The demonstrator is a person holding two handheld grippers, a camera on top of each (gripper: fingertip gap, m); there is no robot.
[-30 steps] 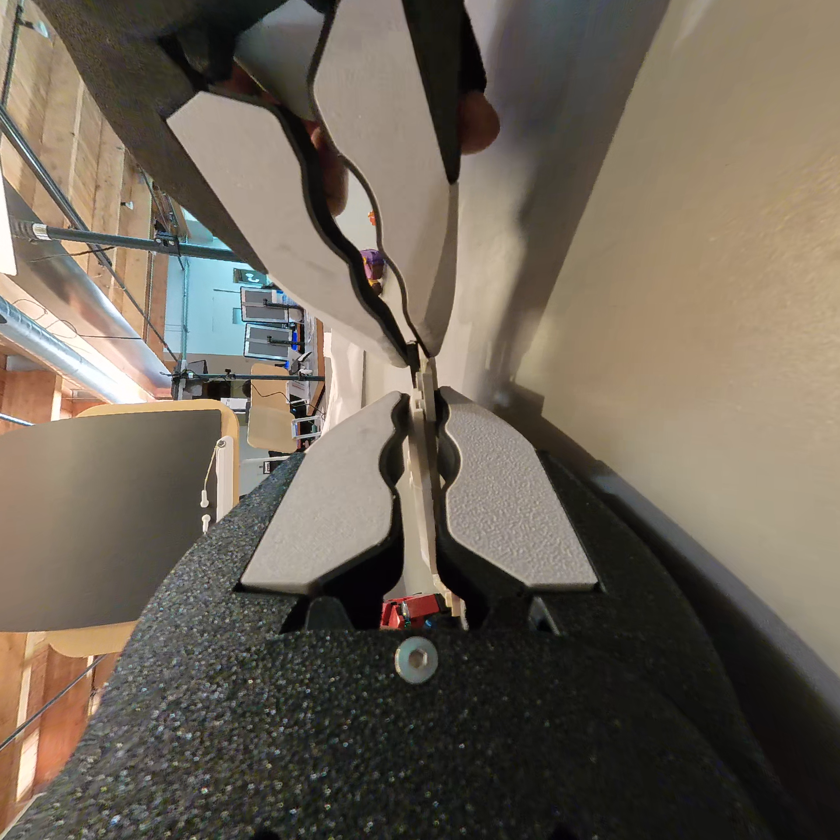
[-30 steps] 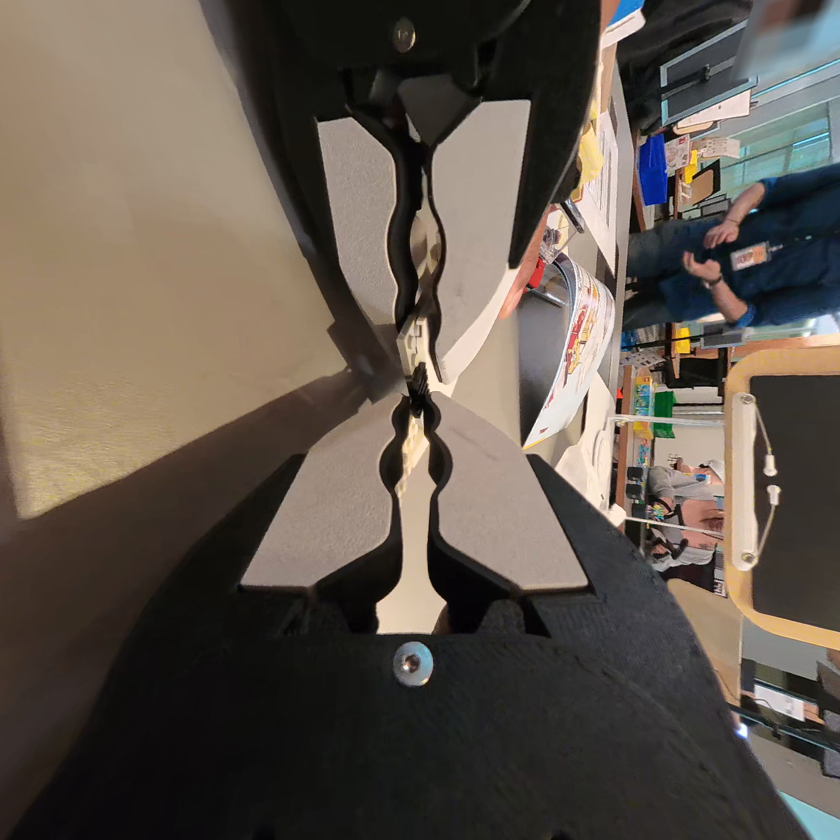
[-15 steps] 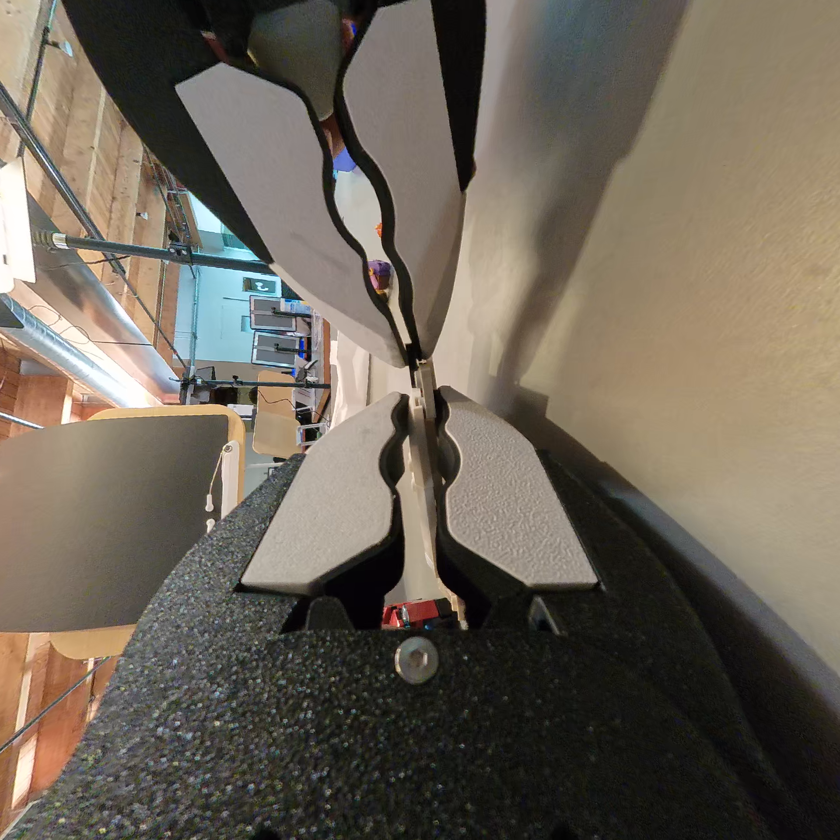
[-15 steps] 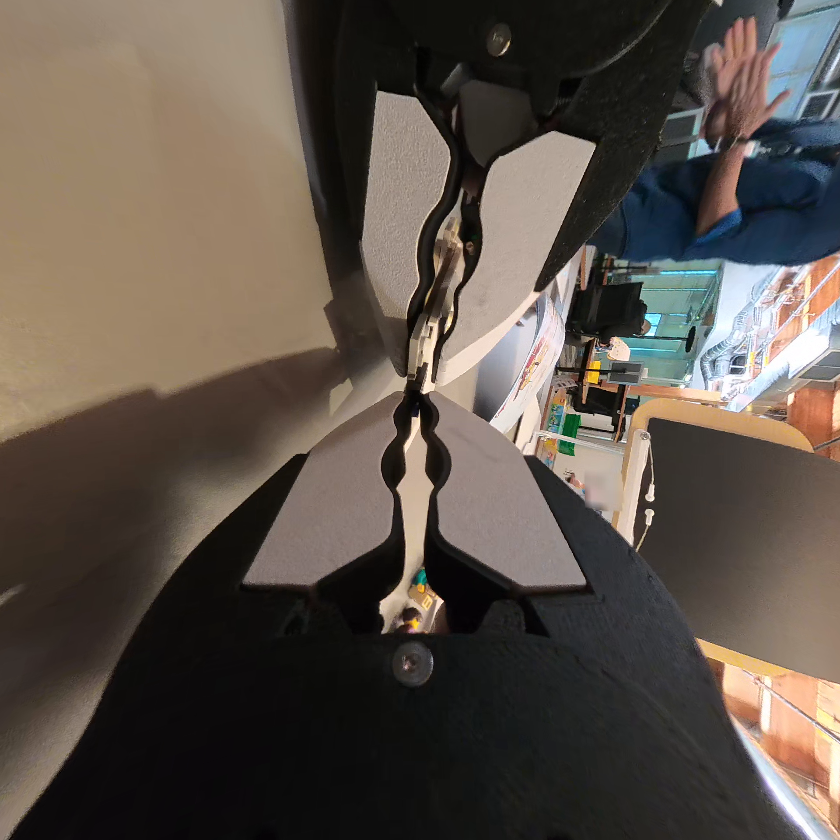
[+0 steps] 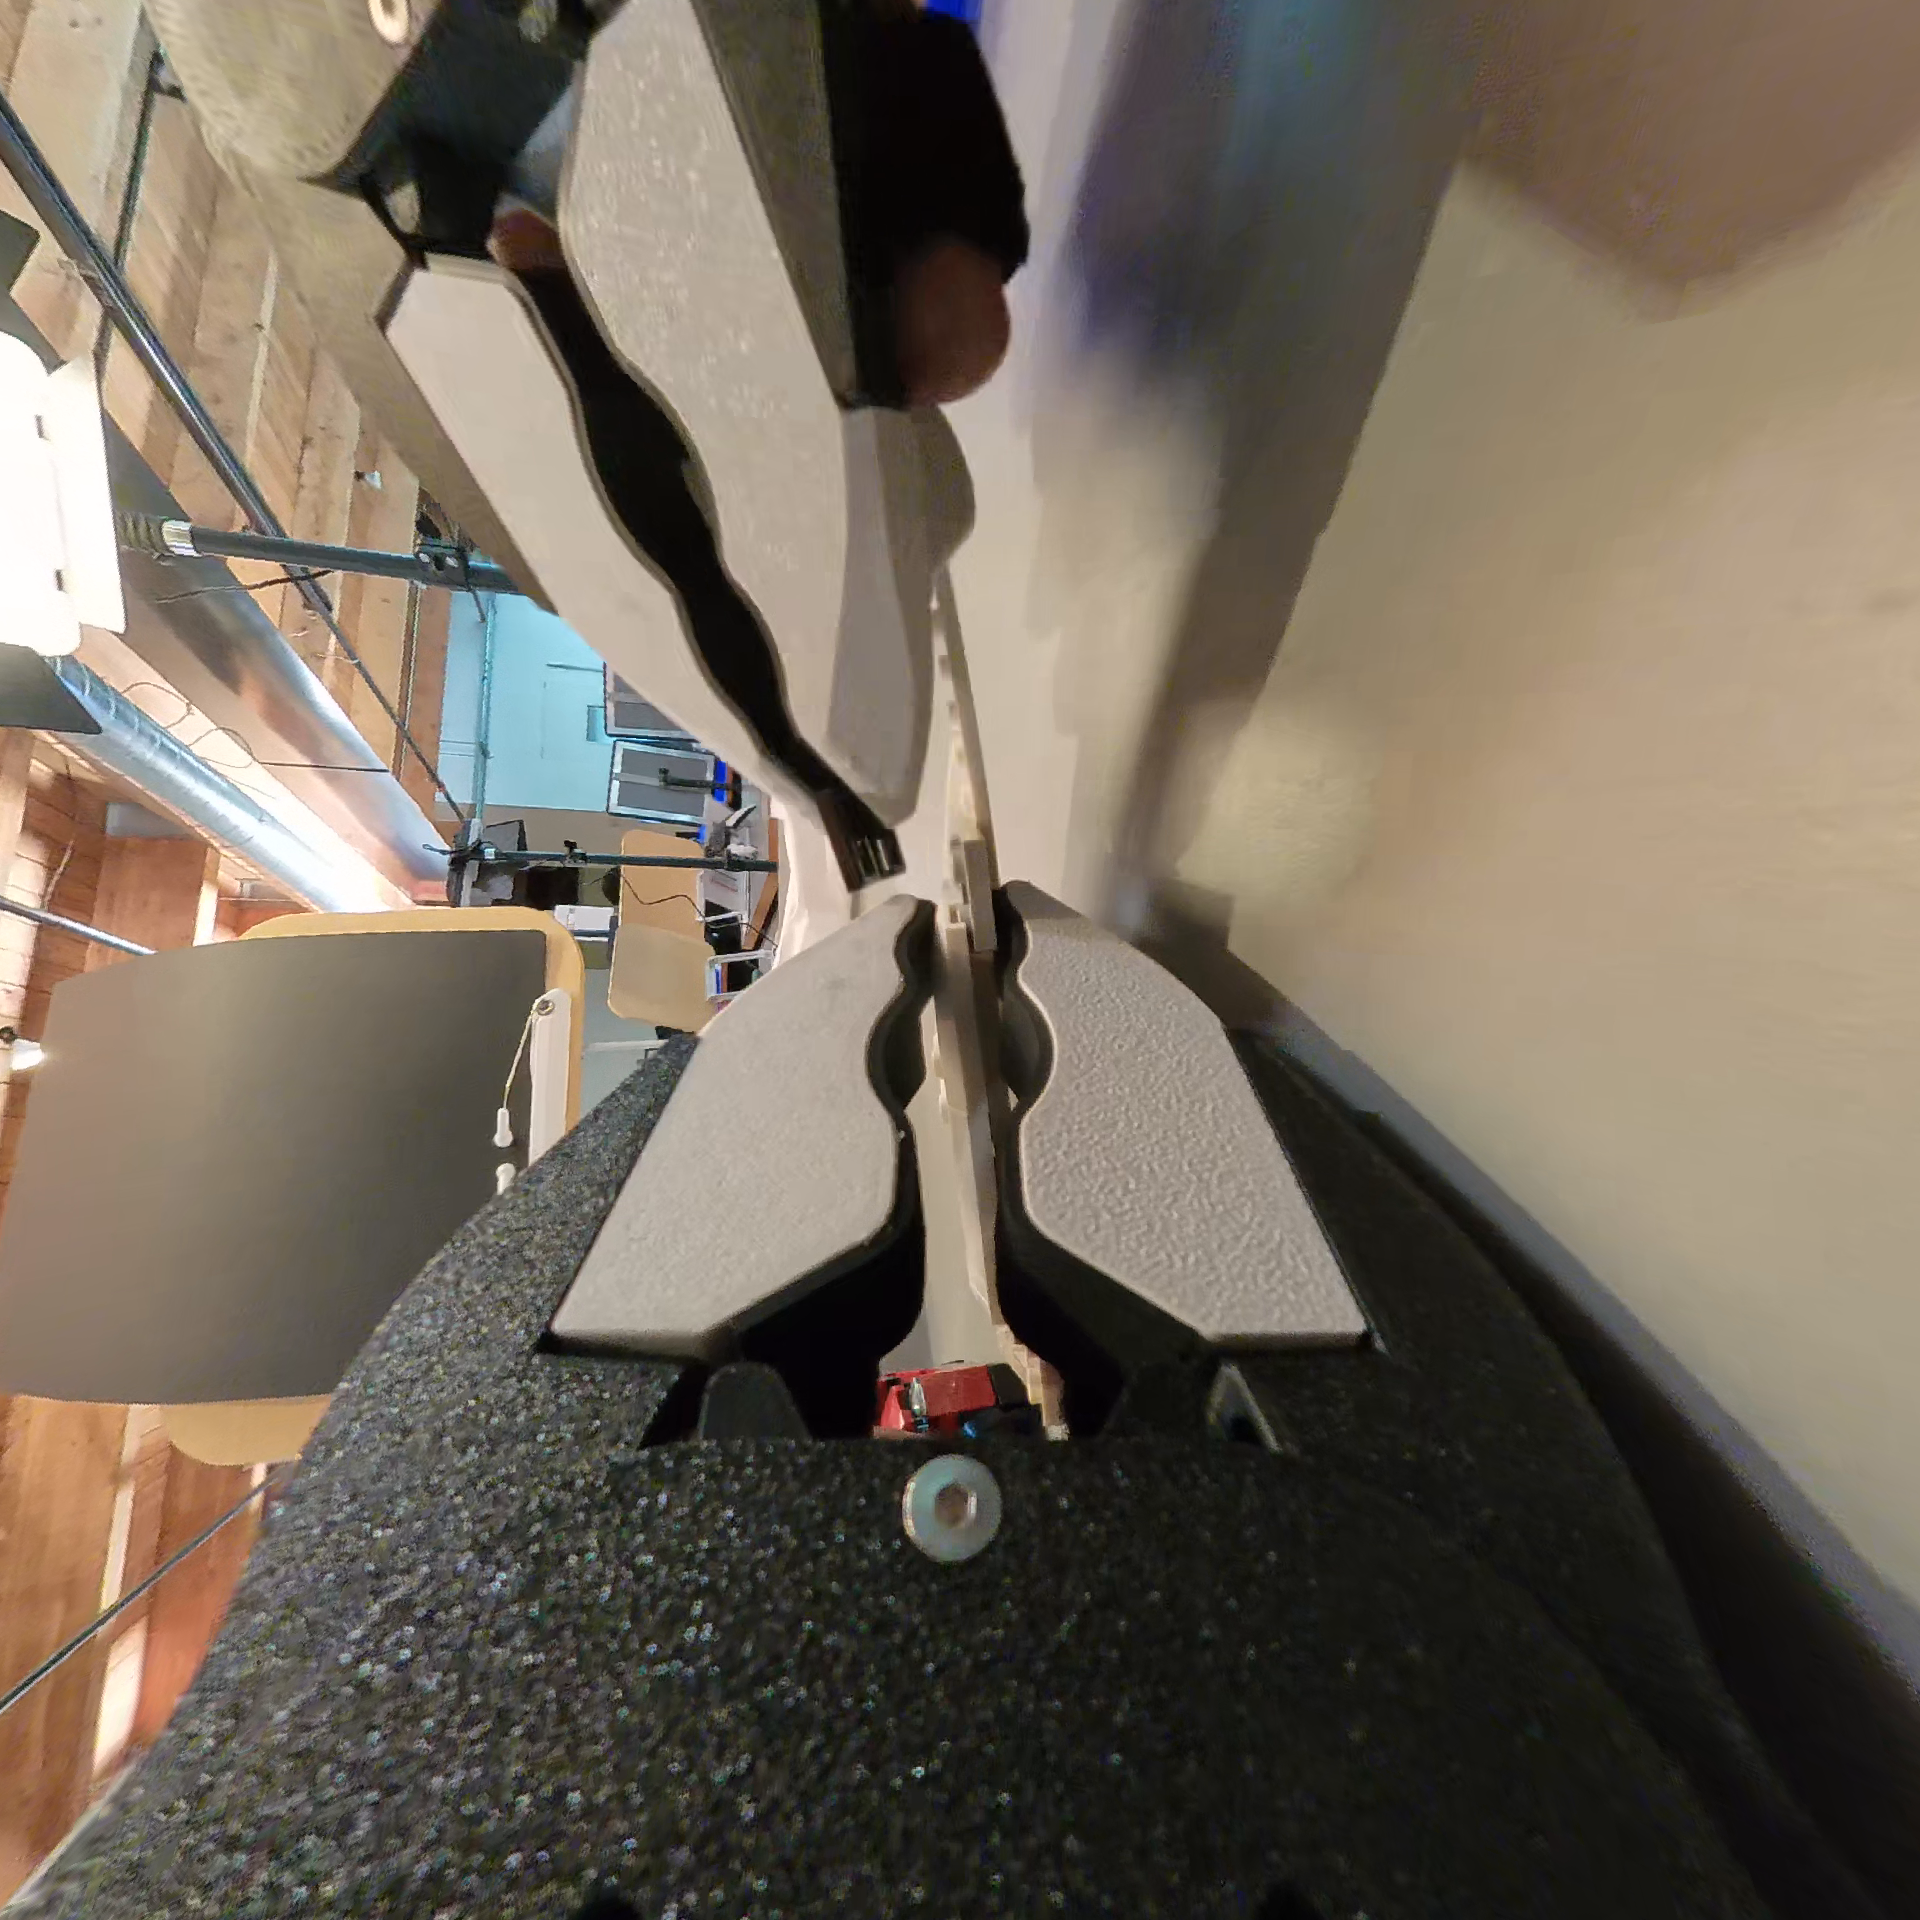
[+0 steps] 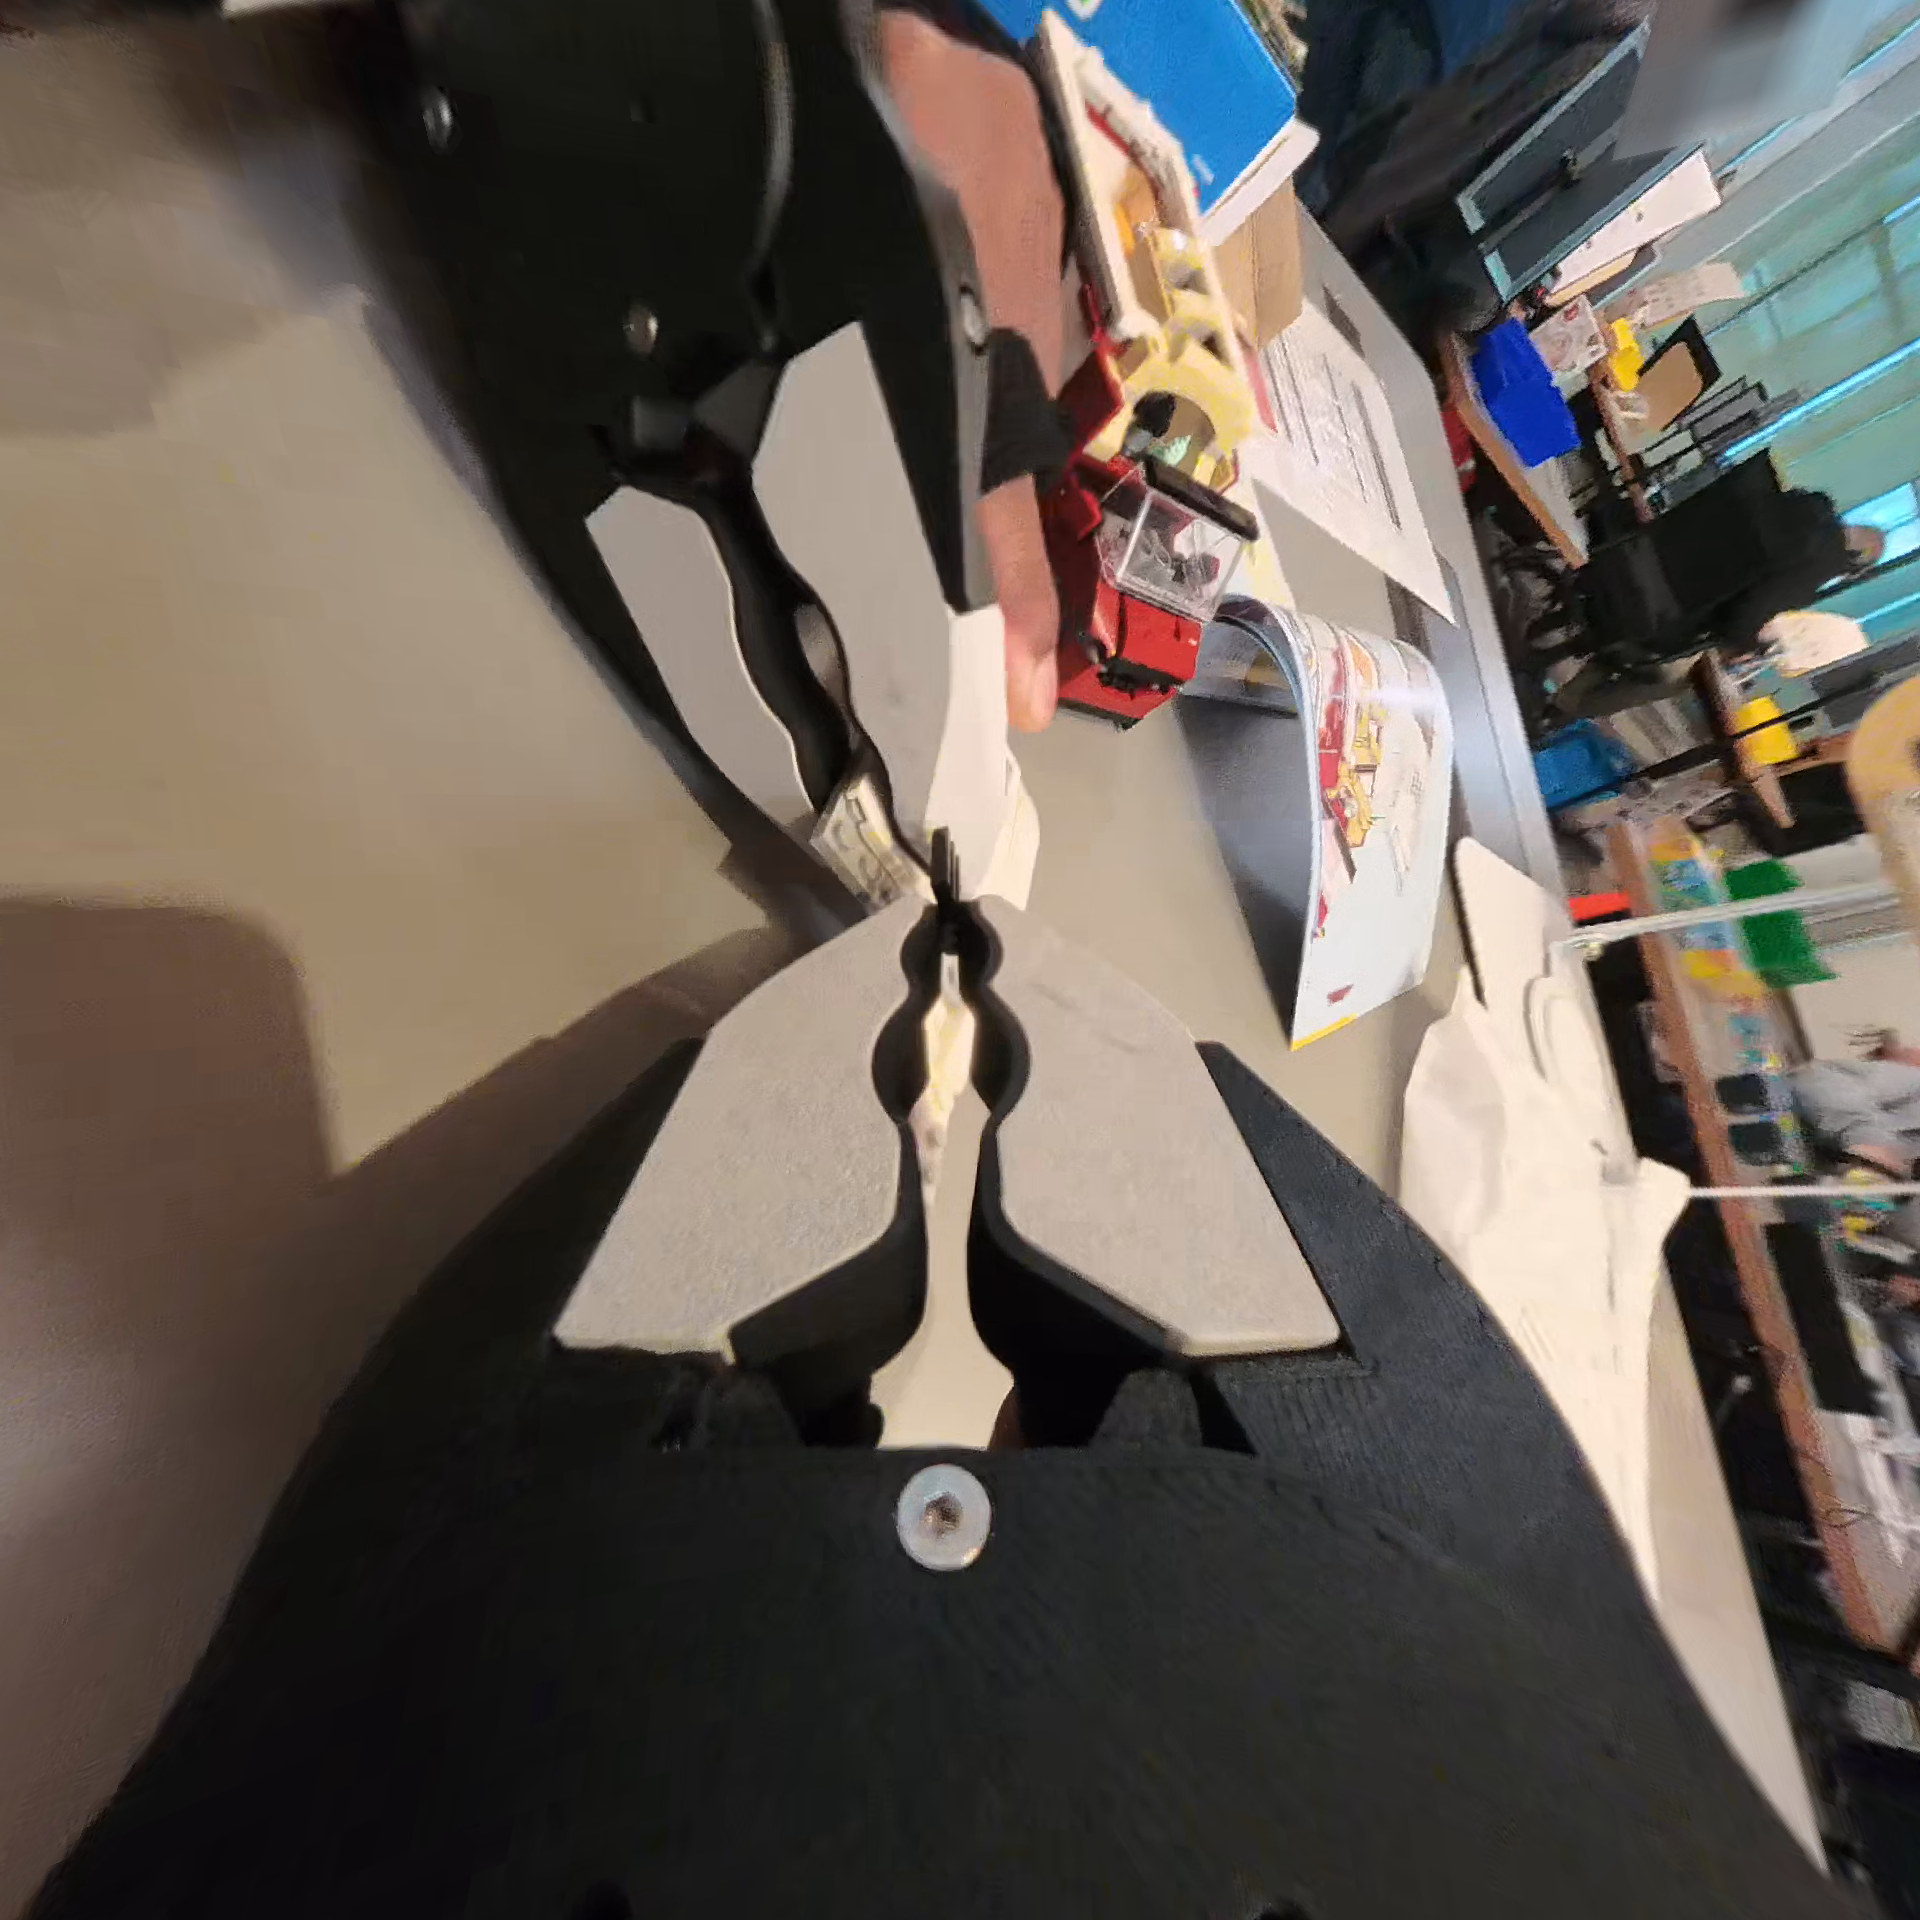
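Observation:
My left gripper (image 5: 961, 920) is shut on a thin cream plate (image 5: 966, 1060) held edge-on, with a small grey piece (image 5: 977, 899) on it at the fingertips. The plate reaches past the tips, up the view. My right gripper (image 6: 945, 920) is shut on a small black ribbed piece (image 6: 943, 868) that sticks out of its tips. In the left wrist view the right gripper (image 5: 868, 831) comes in from the top, its black piece (image 5: 871, 857) just left of the plate and apart from it. In the right wrist view the left gripper (image 6: 894, 821) holds the cream plate (image 6: 982, 769) just beyond my tips.
A beige table (image 6: 312, 675) lies under both grippers. On it are a red toy vehicle model (image 6: 1132, 603), an open booklet (image 6: 1371, 810), a white bag (image 6: 1527, 1143) and a blue box (image 6: 1174, 94). A hand (image 6: 997, 312) grips the left gripper. A dark chair back (image 5: 270, 1153) is at left. Only a small space, under 4 cm, lies between the two pairs of fingers.
The right gripper's tips, which met the plate's end before, have drawn slightly off to the side with the black piece still pinched. Both views have swung; the left grasp is unchanged.

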